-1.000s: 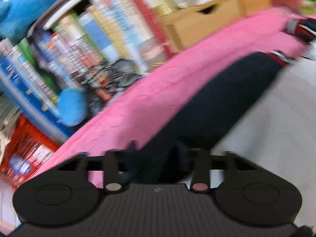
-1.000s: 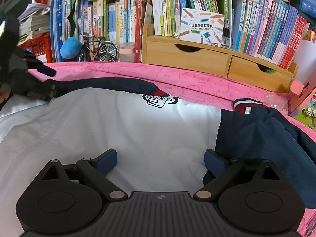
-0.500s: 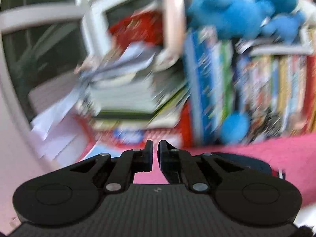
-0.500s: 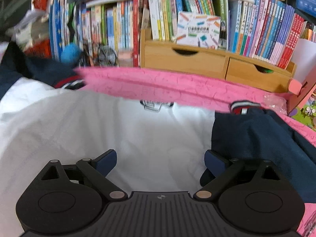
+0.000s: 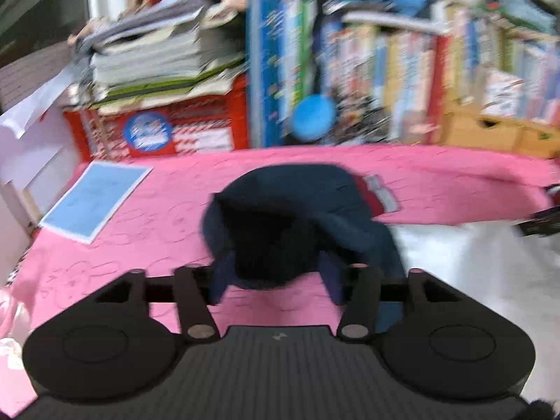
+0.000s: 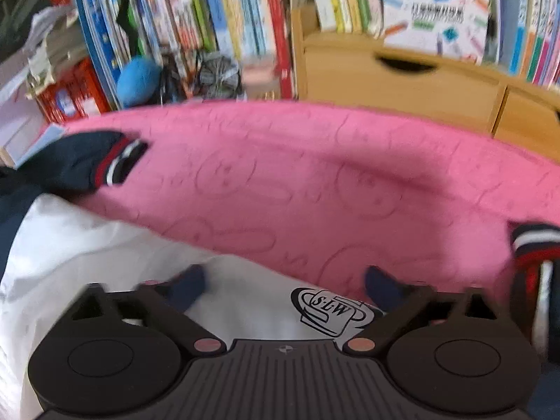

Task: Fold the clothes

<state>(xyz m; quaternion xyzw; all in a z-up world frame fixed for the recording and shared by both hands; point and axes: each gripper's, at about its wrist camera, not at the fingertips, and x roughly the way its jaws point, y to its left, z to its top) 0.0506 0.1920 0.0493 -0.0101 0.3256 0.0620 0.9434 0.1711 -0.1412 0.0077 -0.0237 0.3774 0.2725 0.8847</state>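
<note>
1. Hovering over the pink embossed bedspread (image 5: pixel 147 210), the left gripper (image 5: pixel 276 280) stood wide open, gripping nothing; the bunched navy sleeve with its red-and-white striped cuff (image 5: pixel 297 217) lay between and just beyond its fingers.
2. The right gripper (image 6: pixel 285 285) was likewise spread wide and empty, above the white garment body with a black logo print (image 6: pixel 245 297).
3. The sleeve lay crumpled beside the white panel; the other striped cuff (image 6: pixel 533 245) sat at far right.
4. Left view blurred.
</note>
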